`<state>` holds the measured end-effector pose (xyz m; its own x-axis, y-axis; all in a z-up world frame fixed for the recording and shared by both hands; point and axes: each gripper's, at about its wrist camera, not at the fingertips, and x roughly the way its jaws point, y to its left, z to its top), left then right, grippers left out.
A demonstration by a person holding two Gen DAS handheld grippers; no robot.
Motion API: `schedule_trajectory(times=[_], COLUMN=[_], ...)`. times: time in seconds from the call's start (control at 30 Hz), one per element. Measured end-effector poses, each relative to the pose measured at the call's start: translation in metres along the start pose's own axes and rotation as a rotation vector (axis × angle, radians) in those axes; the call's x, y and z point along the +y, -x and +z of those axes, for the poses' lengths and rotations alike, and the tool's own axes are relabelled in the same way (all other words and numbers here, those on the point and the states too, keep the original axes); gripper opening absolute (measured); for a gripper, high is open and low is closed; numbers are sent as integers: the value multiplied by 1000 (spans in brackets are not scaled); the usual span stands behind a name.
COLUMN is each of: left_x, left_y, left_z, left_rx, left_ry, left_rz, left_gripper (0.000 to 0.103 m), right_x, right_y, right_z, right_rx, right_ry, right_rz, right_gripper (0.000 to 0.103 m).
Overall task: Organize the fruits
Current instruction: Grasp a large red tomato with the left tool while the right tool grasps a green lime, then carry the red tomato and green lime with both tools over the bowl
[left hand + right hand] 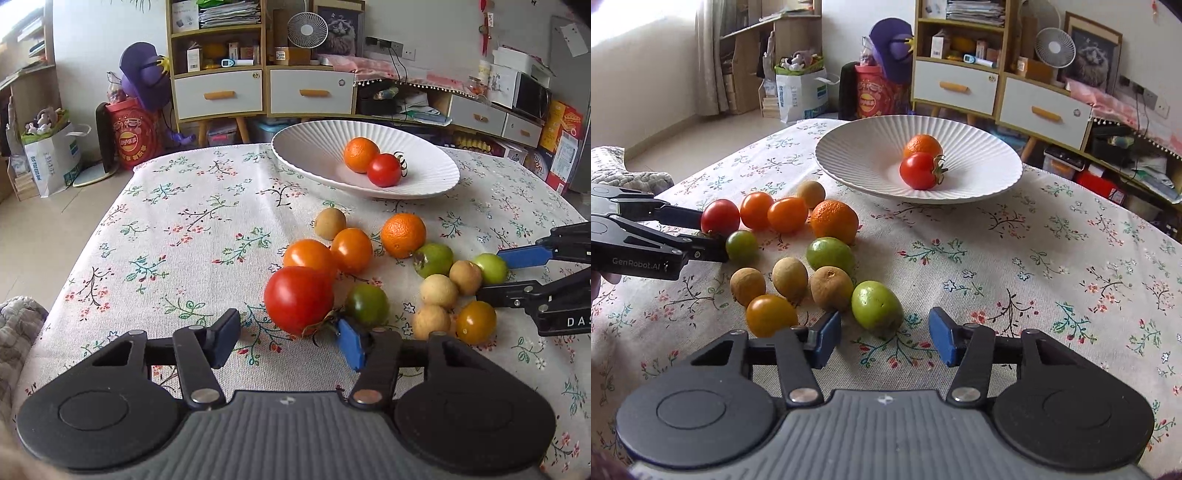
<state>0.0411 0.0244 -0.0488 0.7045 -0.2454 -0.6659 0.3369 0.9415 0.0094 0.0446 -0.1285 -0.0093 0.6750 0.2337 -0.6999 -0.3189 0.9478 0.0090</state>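
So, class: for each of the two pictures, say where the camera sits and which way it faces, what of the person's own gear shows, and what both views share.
Left wrist: sits on the left gripper, facing across the table to the white bowl; its open fingers flank the red tomato; the right gripper enters at right.
Right wrist: sits on the right gripper, facing the bowl; open fingers by a green fruit; the left gripper enters at left.
Shared: bowl, loose fruit, floral tablecloth.

Left wrist: low, close, facing the shelves across the table [207,229] | Right wrist: same, from the right | Shared: fruit cluster, plate [317,147], shelves.
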Motion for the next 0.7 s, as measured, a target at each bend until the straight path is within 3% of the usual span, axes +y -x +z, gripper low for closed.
schedule_trajectory(times=[0.27, 0.5, 0.7], left_x=[3, 7, 7], left_y=[-1, -1, -2], left_z=[6, 9, 8], left_rx=[0, 6, 4], left_ry=[14, 28, 27], left_rz=[-6, 1, -1], left_gripper=[36, 29, 34], right_x=[2, -1, 0], right_y=[-1, -1, -1], right_z=[5, 8, 8], right_rx=[1, 7, 9], right_ry=[2, -16, -11], right_rz=[19, 34, 30], right_gripper=[26, 25, 25])
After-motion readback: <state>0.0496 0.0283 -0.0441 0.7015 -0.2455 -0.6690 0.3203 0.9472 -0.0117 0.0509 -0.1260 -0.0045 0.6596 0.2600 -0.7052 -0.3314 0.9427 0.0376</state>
